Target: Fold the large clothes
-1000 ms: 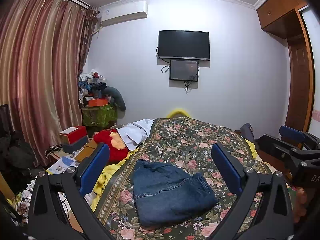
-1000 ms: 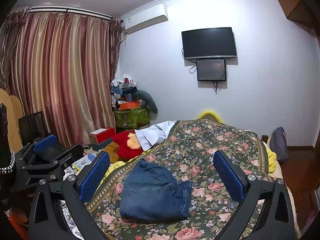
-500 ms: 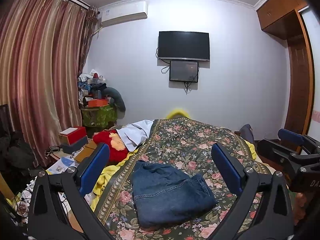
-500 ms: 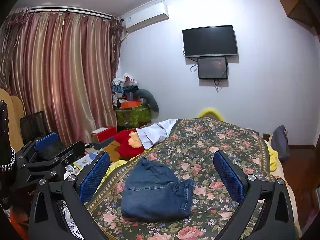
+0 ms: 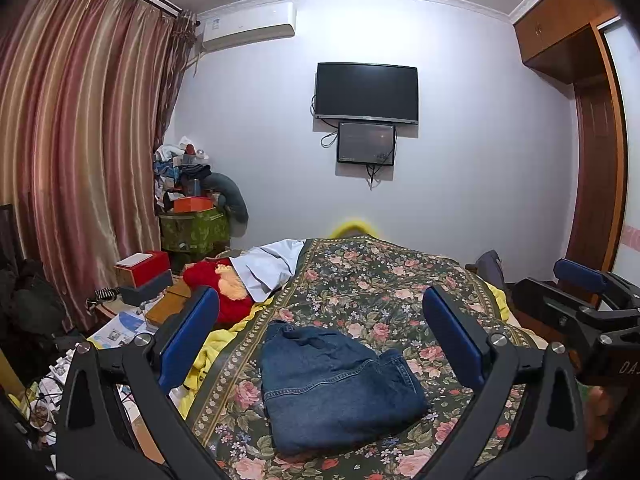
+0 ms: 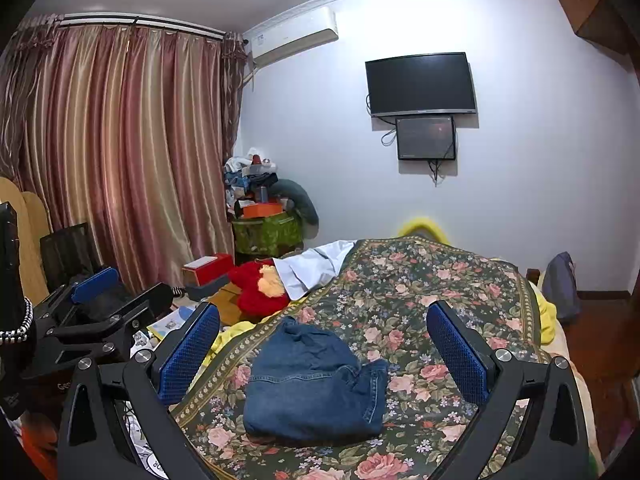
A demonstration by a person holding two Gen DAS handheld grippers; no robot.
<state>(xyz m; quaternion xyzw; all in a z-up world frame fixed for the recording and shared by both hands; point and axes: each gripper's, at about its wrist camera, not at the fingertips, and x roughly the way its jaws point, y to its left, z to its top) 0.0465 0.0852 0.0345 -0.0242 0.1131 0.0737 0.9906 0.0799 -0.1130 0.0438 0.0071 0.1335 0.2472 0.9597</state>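
Observation:
A folded pair of blue jeans (image 5: 336,384) (image 6: 316,384) lies in a compact bundle on the near part of the floral bedspread (image 5: 384,280) (image 6: 432,288). My left gripper (image 5: 320,344) hangs open above and before the jeans, nothing between its blue pads. My right gripper (image 6: 324,348) is likewise open and empty, held back from the bundle. Each gripper shows at the edge of the other's view: the right one (image 5: 580,292) at far right, the left one (image 6: 96,292) at far left.
A red plush toy (image 5: 216,292) and a white garment (image 5: 268,264) lie at the bed's left side. Beyond are red boxes (image 5: 144,268), a cluttered green bin (image 5: 196,228), papers and curtains (image 5: 80,160). A dark bag (image 6: 562,284) sits right of the bed.
Both grippers have drawn back and up slightly; the jeans sit a little lower in both views. The jeans themselves have not moved.

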